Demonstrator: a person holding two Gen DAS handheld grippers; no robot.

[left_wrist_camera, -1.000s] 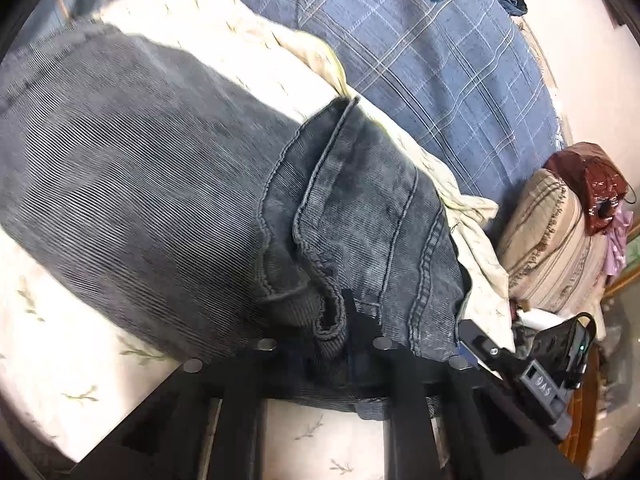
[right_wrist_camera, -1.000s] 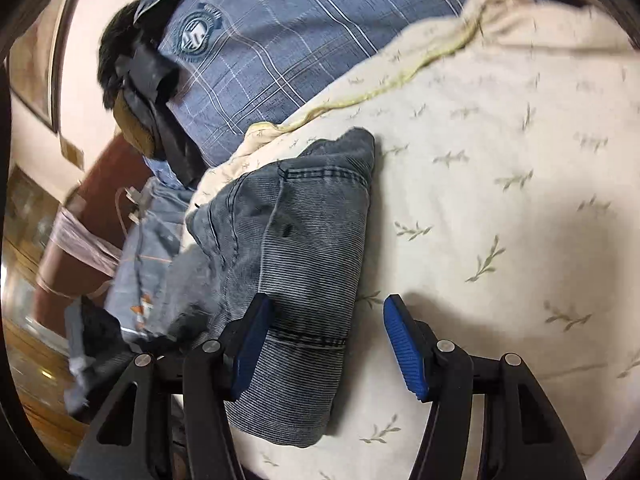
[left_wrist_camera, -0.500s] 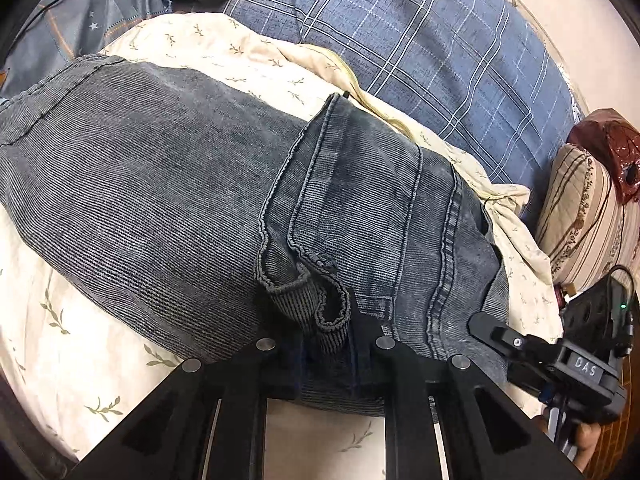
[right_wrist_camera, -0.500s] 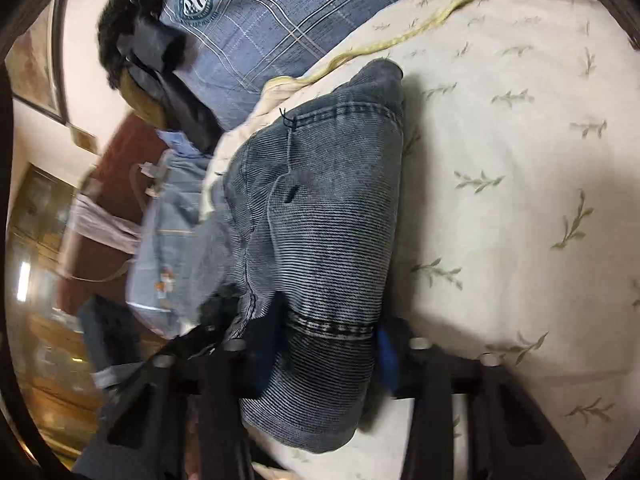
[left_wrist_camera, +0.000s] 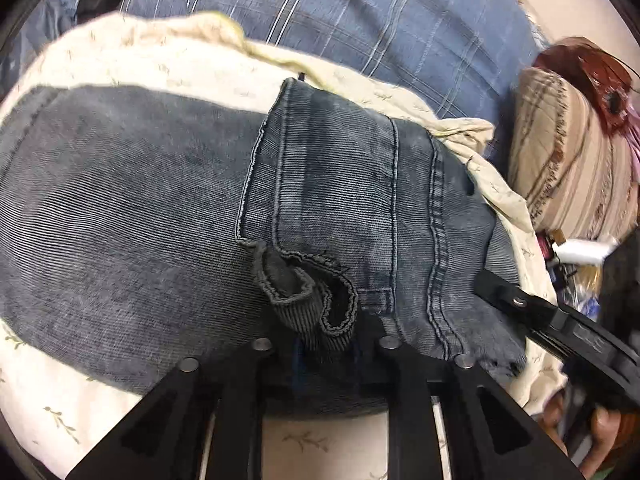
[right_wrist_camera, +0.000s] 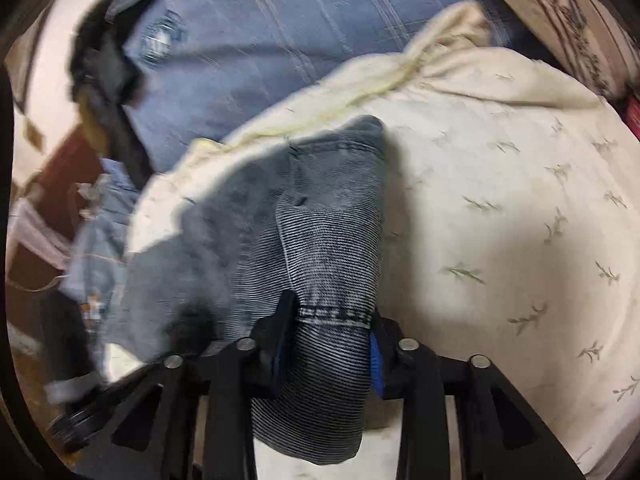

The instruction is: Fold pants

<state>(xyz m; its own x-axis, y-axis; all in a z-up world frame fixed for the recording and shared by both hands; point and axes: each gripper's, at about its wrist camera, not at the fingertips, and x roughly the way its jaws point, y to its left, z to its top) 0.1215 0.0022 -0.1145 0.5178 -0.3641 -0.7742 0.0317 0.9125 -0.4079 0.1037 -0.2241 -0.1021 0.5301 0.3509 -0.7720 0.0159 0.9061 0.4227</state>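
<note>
The faded dark-grey denim pants (left_wrist_camera: pixel 168 208) lie partly folded on the cream leaf-print bedsheet (right_wrist_camera: pixel 500 220). The left claw (left_wrist_camera: pixel 326 344) is closed on a bunched hem of the pants directly at its tips; the folded layer spreads ahead of it. The right claw (right_wrist_camera: pixel 326 344) is clamped on a rolled end of the pants, its blue-padded fingers (right_wrist_camera: pixel 376 364) pressed against both sides. Beyond both claws lies a blue plaid fabric (left_wrist_camera: pixel 360 16). To the right of the left claw sits a beige striped cushion (left_wrist_camera: pixel 568 160). Left of the right claw, light-blue clothing (right_wrist_camera: pixel 96 248) is blurred.
</note>
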